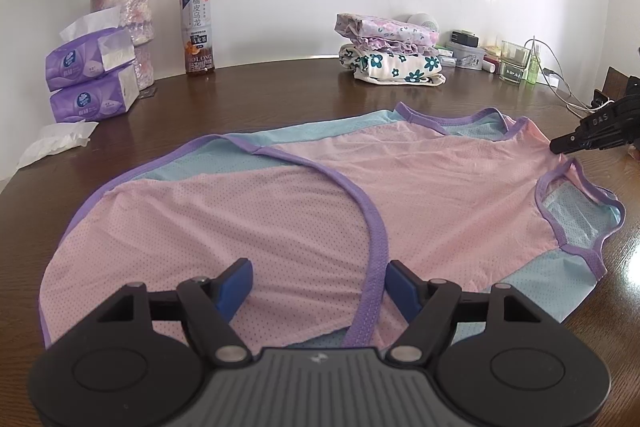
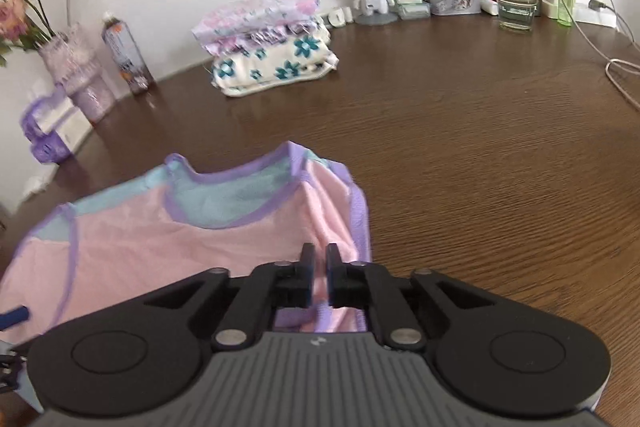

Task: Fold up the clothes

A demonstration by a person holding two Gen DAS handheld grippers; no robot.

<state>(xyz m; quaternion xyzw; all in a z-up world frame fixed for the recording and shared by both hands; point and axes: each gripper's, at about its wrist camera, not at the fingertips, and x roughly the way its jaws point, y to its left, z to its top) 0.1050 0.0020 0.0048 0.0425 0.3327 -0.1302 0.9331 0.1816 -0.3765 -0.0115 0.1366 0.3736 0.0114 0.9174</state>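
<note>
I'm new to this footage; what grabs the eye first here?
A pink mesh garment with purple trim, spread across the middle of the dark wooden table. The right gripper pinches its edge; the left gripper sits open over it. Folded floral clothes are stacked by the wall.

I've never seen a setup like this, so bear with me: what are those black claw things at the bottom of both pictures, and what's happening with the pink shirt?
They are two hand-held grippers, each carrying its own camera, so each picture looks along one tool's fingers. The left gripper is open, hovering over a pink, blue and purple top spread on a brown table. The right gripper has pinched the top's edge. By the wall are a stack of folded clothes, a drink bottle, tissue packs and a vase of flowers.
</note>
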